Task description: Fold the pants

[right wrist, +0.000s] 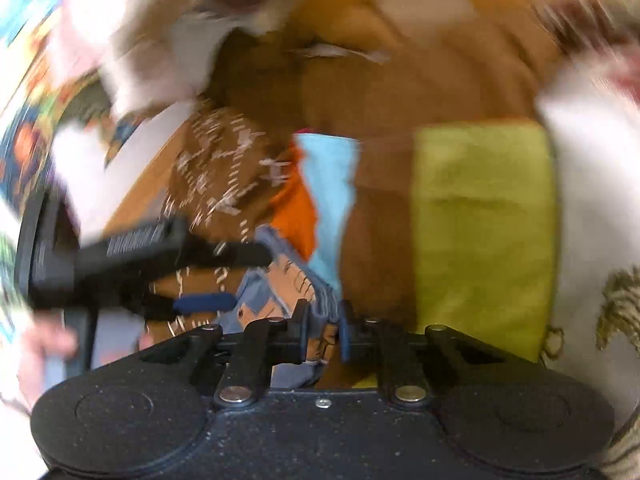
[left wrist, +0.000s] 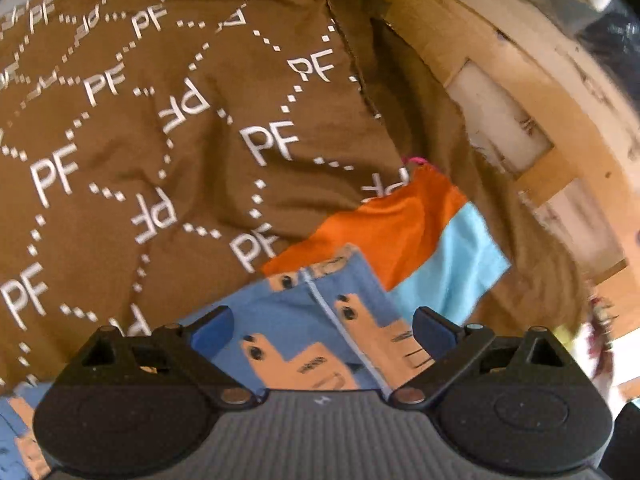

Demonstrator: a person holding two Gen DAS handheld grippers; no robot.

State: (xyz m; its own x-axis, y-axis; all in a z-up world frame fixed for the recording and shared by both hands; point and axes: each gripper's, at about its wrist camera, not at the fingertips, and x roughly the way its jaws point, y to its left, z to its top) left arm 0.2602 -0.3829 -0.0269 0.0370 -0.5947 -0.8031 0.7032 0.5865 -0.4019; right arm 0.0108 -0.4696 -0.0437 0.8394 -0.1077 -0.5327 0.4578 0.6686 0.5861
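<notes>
Blue pants (left wrist: pixel 320 320) with tan animal print, lying on a brown "PF" blanket (left wrist: pixel 120 140), near edge bunched up right at the tools. Orange panel (left wrist: pixel 384 232) and light-blue panel (left wrist: pixel 452 268) of the same garment, or so it looks, stretching away to the far right. Cannot tell yet which end is waistband and which is cuff.

Right tool (right wrist: pixel 323 334) pressed nearly together, pinching a gathered fold of the blue cloth (right wrist: pixel 320 316) between its pads. Grip looks secured, though the view is heavily smeared. Left tool (left wrist: pixel 323 326) spread wide, pads either side of the printed fabric, not pressing on it; same tool seen from the right wrist as a dark bar (right wrist: pixel 152 248) reaching in from the left, just beside the pinched fold.

Step in hand, by the look of it: taking hold of one edge with both tools before lifting or spreading. One corner caught, the other not yet.

Next move calls for: closing the left tool on a matching bit of edge, a single layer if possible, without catching the blanket beneath. Then pulling the two grips apart to flatten the cloth.

Off to the right, a green cloth (right wrist: pixel 484 232) and something white (right wrist: pixel 592 200), well apart from the pants. Beyond the blanket, a wooden frame (left wrist: pixel 520 92).
</notes>
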